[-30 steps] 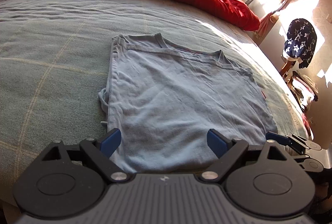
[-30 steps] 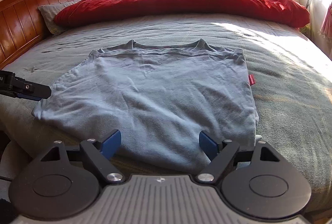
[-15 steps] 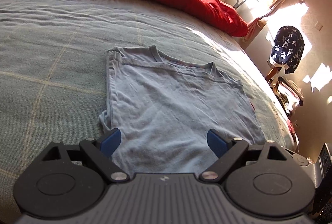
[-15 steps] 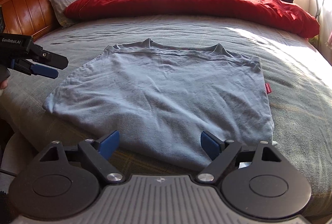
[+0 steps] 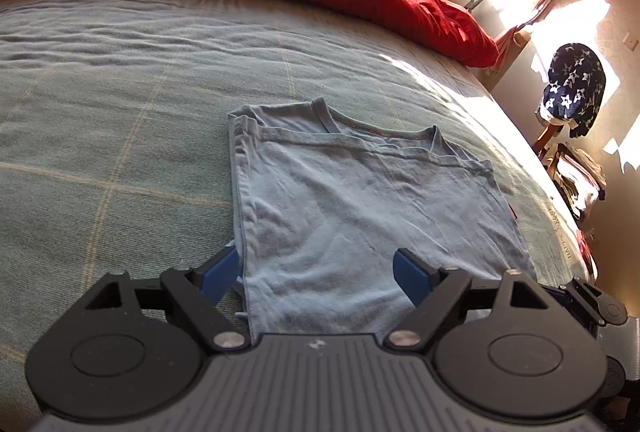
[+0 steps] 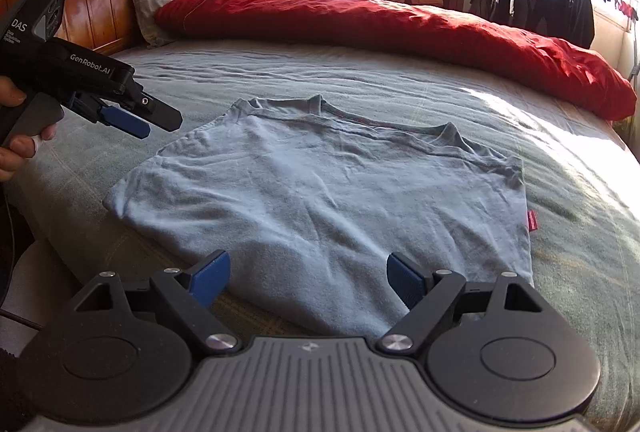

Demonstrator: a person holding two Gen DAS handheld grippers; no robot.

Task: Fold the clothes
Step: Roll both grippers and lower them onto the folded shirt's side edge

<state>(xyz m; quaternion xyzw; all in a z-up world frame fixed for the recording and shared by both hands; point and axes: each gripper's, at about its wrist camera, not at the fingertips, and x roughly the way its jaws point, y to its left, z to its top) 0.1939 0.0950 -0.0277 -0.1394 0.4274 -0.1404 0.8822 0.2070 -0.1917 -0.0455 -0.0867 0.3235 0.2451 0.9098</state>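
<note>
Grippers first: my left gripper (image 5: 316,272) hangs over the shirt's (image 5: 360,212) near left edge, jaws wide though they have just been closing a little, gripping nothing. My right gripper (image 6: 308,274) hovers over the near hem in the lower middle of its frame, jaws wide and empty too. Soft, wrinkled blue cloth lies flat on the bed (image 6: 580,192), sleeves folded in, neckline toward the red duvet (image 6: 400,28). Open blanket surrounds the shirt on the left, right and far sides. I see a hand (image 6: 16,148) at the left edge.
</note>
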